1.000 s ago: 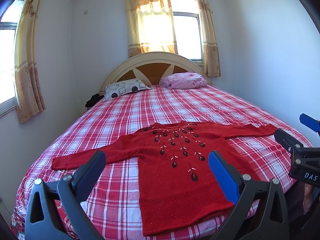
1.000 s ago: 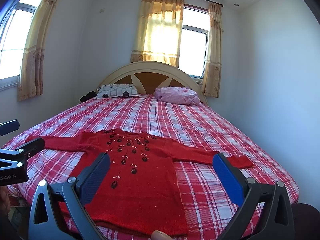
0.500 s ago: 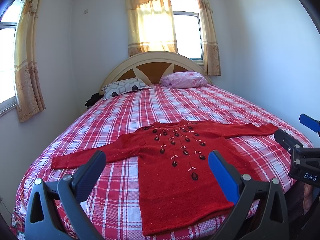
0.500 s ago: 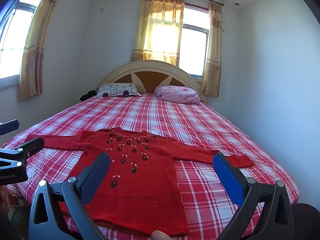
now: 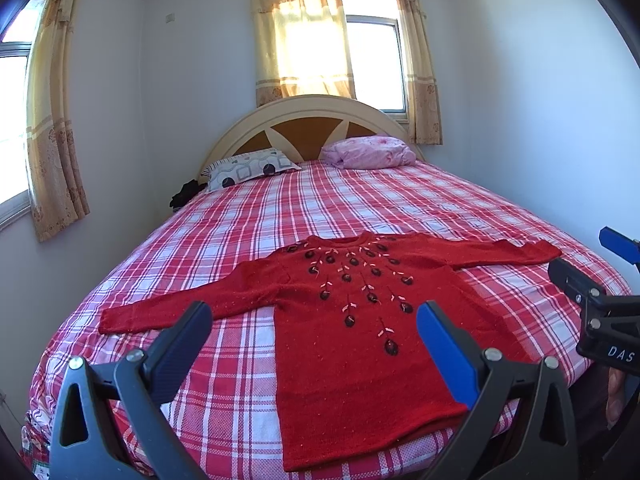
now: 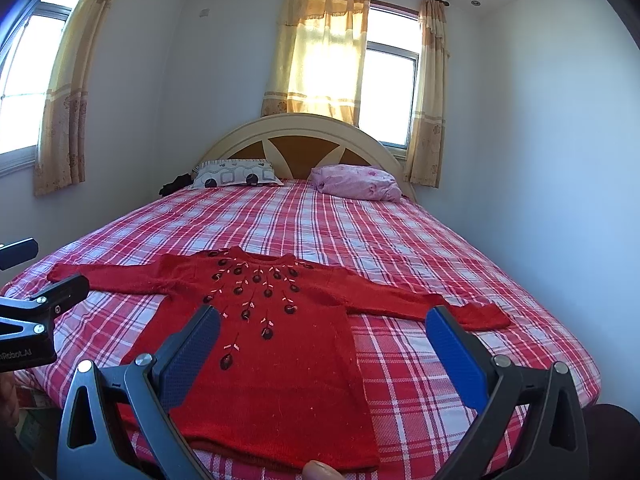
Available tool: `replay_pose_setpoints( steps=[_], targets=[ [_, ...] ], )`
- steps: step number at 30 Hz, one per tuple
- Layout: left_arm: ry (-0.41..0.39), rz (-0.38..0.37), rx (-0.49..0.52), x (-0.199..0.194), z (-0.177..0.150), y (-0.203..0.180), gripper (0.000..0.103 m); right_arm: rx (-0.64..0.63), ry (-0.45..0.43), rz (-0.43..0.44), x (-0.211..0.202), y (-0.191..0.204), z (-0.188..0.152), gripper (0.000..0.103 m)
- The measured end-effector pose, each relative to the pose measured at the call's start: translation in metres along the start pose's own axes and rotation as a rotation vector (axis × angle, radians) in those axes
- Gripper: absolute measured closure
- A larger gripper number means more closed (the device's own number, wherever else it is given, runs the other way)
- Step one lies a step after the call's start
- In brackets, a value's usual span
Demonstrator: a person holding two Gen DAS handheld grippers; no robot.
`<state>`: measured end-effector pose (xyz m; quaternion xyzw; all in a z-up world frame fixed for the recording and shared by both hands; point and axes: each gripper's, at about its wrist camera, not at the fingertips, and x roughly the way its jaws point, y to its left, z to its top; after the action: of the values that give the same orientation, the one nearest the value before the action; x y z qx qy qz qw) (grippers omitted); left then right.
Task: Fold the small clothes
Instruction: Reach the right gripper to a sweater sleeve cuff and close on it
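A red sweater [image 5: 360, 340] lies flat on the near part of the bed [image 5: 360, 208], sleeves spread left and right, ready for folding. The left gripper [image 5: 316, 340] and right gripper [image 6: 324, 344] hover above it, both spread wide and empty.

we see a daylit room, bright in both views. light comes through the window behind the headboard [image 5: 372, 60], where the glass is blown out to white, and the curtain [image 5: 304, 40] in front of it glows yellow. a second window [image 6: 24, 76] on the side wall is overexposed too. the walls carry a cool blue cast. the bed [image 5: 360, 208] is evenly lit, with only soft shadows near its foot edge. fisheye distortion bows walls and curtains, and dark vignetting fills the corners. focus is sharp throughout; each hand-held gripper [image 5: 316, 344] looks crisp.
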<state>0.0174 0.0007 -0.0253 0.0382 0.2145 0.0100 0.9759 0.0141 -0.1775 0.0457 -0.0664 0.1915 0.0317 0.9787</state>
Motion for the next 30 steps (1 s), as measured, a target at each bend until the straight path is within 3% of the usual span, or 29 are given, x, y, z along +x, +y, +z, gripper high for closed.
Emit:
replay_pose_setpoints(
  steps=[9,17,20,22,30],
  targets=[
    [0.076,0.010,-0.007,0.036,-0.012,0.002,0.000,0.113,0.113,0.095,0.045,-0.020,-0.023,0.001],
    [0.158,0.044,-0.006,0.079,-0.032,0.012,0.000,0.219,0.222,0.069,0.095,-0.061,-0.057,0.001],
    [0.198,0.075,-0.009,0.102,-0.041,0.024,0.000,0.305,0.262,0.050,0.114,-0.096,-0.069,0.003],
    [0.224,0.098,-0.009,0.118,-0.046,0.033,0.000,0.374,0.288,0.025,0.126,-0.125,-0.075,0.016],
    [0.278,0.205,-0.024,0.181,-0.048,0.075,0.000,0.621,0.372,-0.139,0.180,-0.269,-0.089,0.036]
  ],
)
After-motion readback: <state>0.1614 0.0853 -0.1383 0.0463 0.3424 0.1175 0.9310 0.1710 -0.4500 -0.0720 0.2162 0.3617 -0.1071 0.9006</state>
